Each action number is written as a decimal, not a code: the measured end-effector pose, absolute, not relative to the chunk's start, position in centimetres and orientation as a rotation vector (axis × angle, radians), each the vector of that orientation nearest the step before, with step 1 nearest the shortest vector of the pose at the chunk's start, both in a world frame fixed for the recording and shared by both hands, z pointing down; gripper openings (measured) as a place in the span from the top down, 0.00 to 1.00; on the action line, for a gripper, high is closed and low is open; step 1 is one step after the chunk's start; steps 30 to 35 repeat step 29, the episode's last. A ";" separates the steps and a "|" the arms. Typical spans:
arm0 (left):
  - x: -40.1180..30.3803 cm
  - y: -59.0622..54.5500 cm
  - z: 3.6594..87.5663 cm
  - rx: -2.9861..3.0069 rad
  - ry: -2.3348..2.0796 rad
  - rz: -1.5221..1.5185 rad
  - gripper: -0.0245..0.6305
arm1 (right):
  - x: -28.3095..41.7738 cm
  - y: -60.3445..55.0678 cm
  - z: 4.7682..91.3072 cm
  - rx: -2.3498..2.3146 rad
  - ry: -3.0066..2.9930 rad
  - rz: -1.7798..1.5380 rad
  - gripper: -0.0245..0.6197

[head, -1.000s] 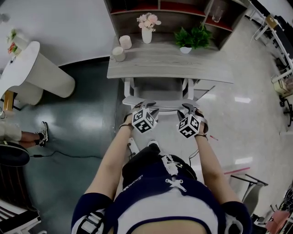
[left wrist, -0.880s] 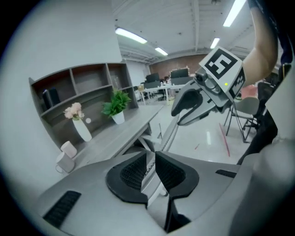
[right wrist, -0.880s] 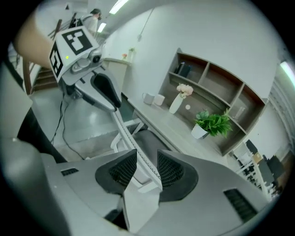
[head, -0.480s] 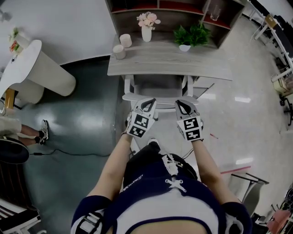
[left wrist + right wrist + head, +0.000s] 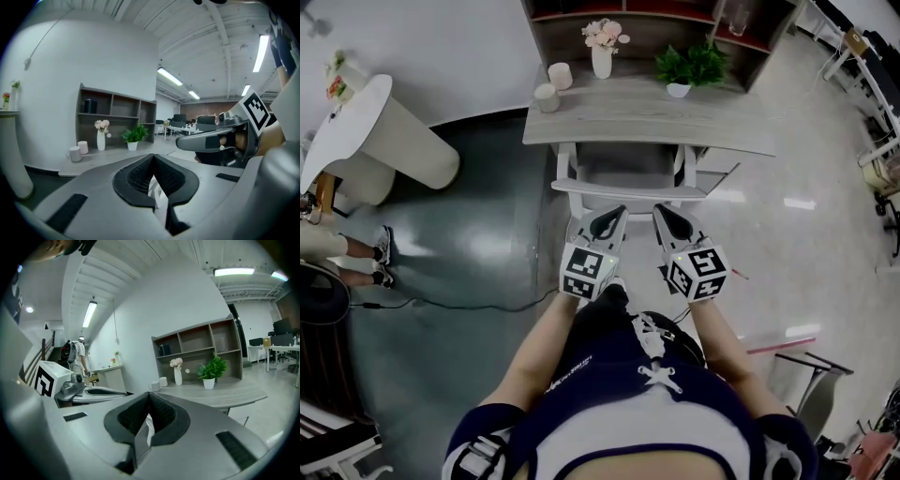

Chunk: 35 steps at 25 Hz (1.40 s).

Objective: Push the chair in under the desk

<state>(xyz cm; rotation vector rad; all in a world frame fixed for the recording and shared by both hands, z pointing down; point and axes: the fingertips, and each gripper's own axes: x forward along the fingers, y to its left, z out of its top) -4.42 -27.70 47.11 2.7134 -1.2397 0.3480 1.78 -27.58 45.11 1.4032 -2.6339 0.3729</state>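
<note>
Head view: the white chair stands at the near edge of the table, its seat mostly under the top and its back rail just outside it.
Left of the table: a white pedestal, well apart.
On the table, left to right: mug, vase of flowers, potted plant, all toward its far edge.
Left tool: jaws together, nothing between them; the tip is just short of the back rail on the table's near side, and whether it touches is unclear.
Right tool: jaws together, empty, beside the left tool at the same rail.
Left gripper view: pads meet, table ahead.
Right gripper view: pads meet, table ahead.
Handling: probably a light, stiff frame that slides easily on the glossy floor and may skew if pushed off-centre.
Where to take hold: no clamp needed; press both tips on the back rail, either side of its middle, evenly toward the table.
</note>
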 end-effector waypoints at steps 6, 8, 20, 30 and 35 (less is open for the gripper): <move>-3.9 -24.6 45.4 2.714 -1.274 0.285 0.95 | 1.4 -24.5 44.3 1.366 -2.672 0.349 0.95; -3.6 -23.7 45.2 2.720 -1.276 0.286 0.95 | 1.4 -23.6 44.1 1.360 -2.680 0.343 0.95; -1.8 -18.2 45.2 2.703 -1.279 0.307 0.95 | 3.2 -18.0 43.9 1.363 -2.701 0.358 0.95; -1.0 -15.0 45.6 2.646 -1.300 0.252 0.95 | 4.5 -14.7 44.3 1.345 -2.704 0.360 0.95; -1.0 -15.0 45.6 2.646 -1.300 0.252 0.95 | 4.5 -14.7 44.3 1.345 -2.704 0.360 0.95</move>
